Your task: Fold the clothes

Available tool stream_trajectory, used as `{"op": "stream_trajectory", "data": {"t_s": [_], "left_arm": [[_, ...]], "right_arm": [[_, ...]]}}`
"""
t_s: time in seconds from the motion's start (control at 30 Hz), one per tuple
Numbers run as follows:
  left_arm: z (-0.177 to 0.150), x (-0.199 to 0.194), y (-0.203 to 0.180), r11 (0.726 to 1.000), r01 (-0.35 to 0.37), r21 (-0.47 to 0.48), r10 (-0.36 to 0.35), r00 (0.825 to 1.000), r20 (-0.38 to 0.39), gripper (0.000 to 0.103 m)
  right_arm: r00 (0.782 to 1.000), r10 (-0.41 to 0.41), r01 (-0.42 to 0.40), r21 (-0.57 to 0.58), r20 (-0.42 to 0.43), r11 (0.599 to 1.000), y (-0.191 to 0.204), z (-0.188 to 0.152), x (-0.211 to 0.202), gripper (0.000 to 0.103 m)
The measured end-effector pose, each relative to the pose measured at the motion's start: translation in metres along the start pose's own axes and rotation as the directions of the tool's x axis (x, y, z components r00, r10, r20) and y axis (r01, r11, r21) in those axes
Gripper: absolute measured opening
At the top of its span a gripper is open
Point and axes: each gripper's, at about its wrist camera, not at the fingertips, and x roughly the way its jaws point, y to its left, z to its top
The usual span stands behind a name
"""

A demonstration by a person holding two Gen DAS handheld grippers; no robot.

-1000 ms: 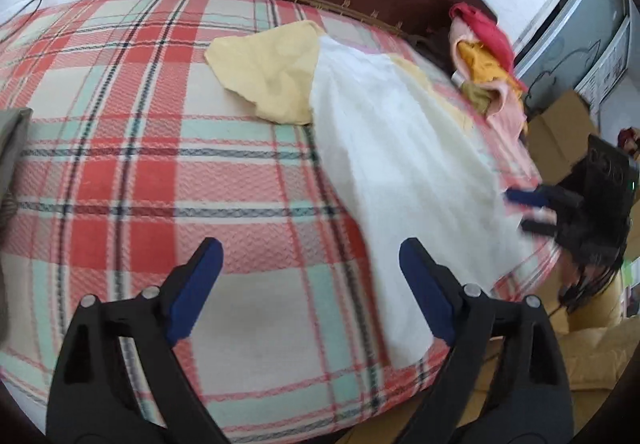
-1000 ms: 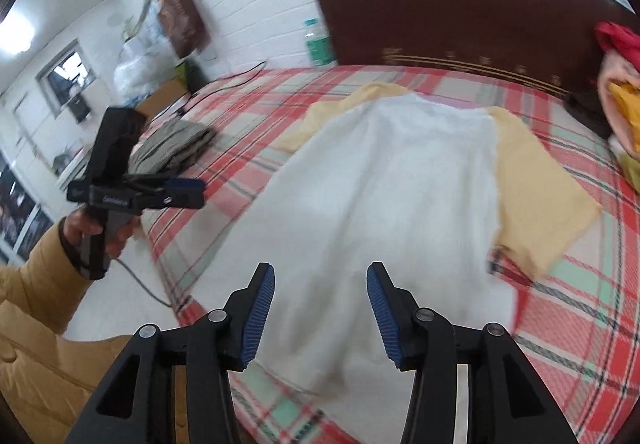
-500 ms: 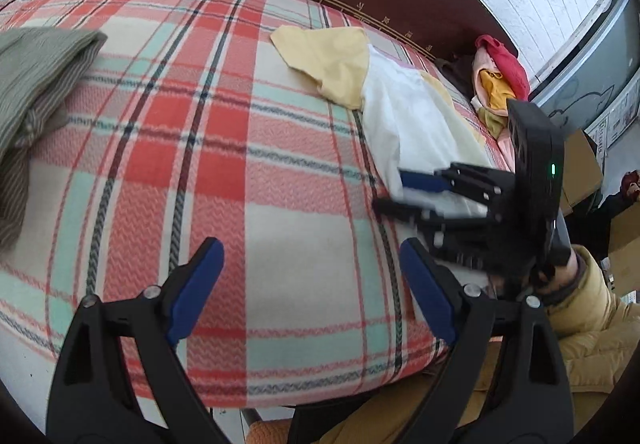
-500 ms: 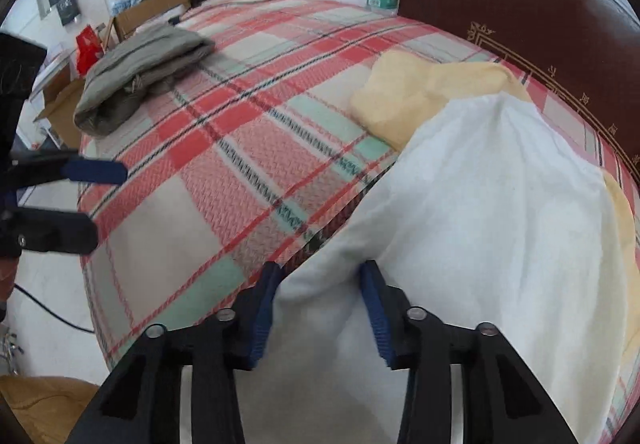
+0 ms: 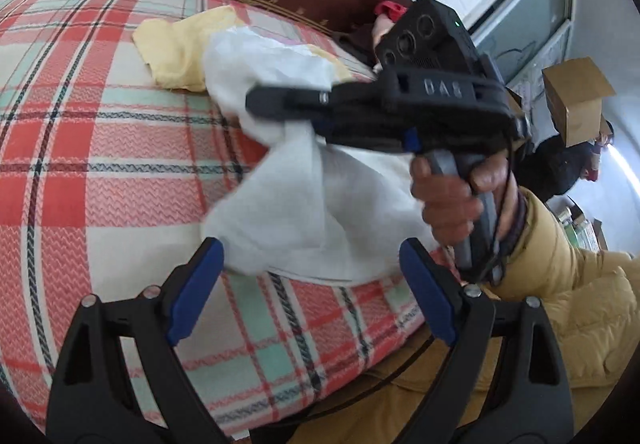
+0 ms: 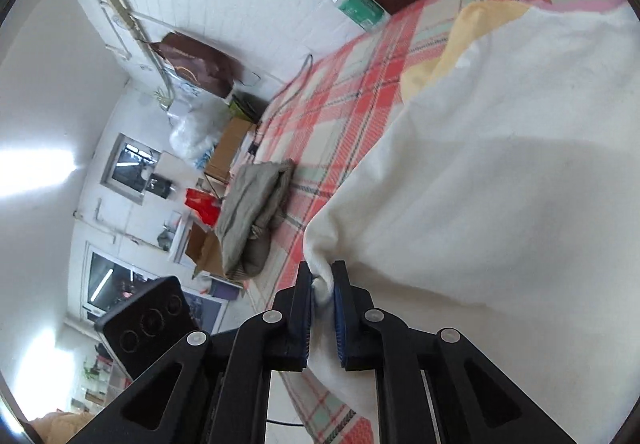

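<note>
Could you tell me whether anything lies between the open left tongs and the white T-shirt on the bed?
Nothing visible does. The left tongs stand open just short of the white T-shirt, with only plaid bedcover between. The right tongs already pinch its hem, lifted above that spot.

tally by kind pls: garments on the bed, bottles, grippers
Garments: 2 – white and yellow shirt, grey folded garment
Bottles: 1 – water bottle
Grippers: 2 – left gripper, right gripper
Total: 5
</note>
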Motion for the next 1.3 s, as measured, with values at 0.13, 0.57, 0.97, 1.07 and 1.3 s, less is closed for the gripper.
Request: {"op": "stream_trajectory", "data": {"t_s": [0.13,0.57,0.97,1.07,1.3], "left_arm": [[0.001,-0.004,0.008,0.997,-0.076,0.006,0.076,0.997,0.013,0.090],[0.024,0.037,0.003,0.994,0.016,0.111,0.002,0.987,-0.161,0.046],[0.011,-0.020,0.026,0.976,0.095,-0.196,-0.121,0.985,-0.127,0.014],[0.005,-0.022,0.033,0.975,0.054,-0.214,-0.088,0.984,-0.154,0.014],[-0.002,-0.035,0.032,0.950,-0.292,-0.107,0.285,0.955,-0.078,0.047]], "right_arm": [[0.984,-0.178,0.177,-0.084,-0.002,0.981,0.002,-0.007,0.005,0.036],[0.878,-0.478,0.399,-0.573,0.013,0.716,0.048,-0.105,-0.009,0.054],[0.921,-0.385,0.280,-0.590,-0.057,0.758,0.066,-0.125,-0.028,0.005],[0.940,-0.331,0.234,-0.562,-0.076,0.793,0.069,-0.124,-0.036,0.005],[0.929,-0.353,0.241,-0.539,-0.113,0.807,0.059,-0.141,-0.035,0.041]]}}
